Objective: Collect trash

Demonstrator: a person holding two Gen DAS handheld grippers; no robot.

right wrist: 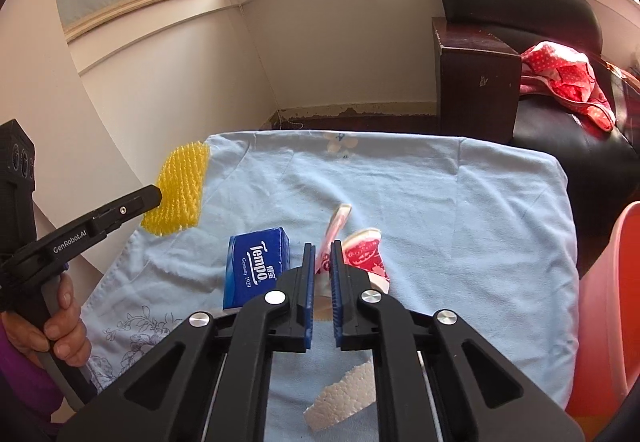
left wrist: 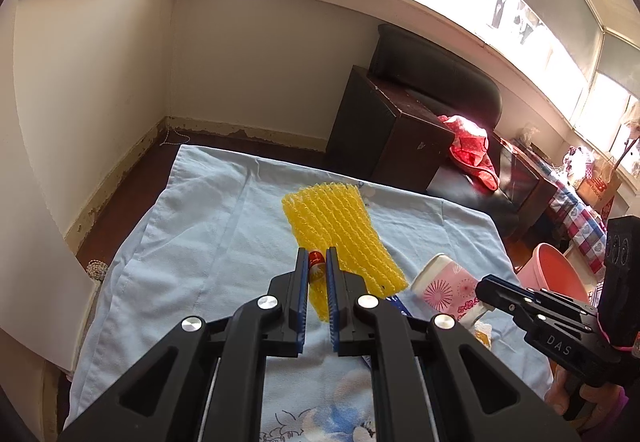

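Observation:
A yellow foam net sleeve (left wrist: pixel 340 238) lies on the light blue cloth (left wrist: pixel 200 234); it also shows in the right wrist view (right wrist: pixel 182 188). My left gripper (left wrist: pixel 317 257) is shut on a small red and white wrapper (left wrist: pixel 316 262) just above the net's near end. My right gripper (right wrist: pixel 323 250) is shut on a crushed pink paper cup (right wrist: pixel 366 252), which also shows in the left wrist view (left wrist: pixel 444 284), and holds it over the cloth (right wrist: pixel 460 222). A blue Tempo tissue pack (right wrist: pixel 258 266) lies left of it. A white foam scrap (right wrist: pixel 340 398) lies near.
A pink bucket (left wrist: pixel 554 274) stands at the table's right side, also in the right wrist view (right wrist: pixel 612 302). A dark armchair (left wrist: pixel 420 110) with a red cloth (left wrist: pixel 474 146) stands behind the table. Walls close the far left corner.

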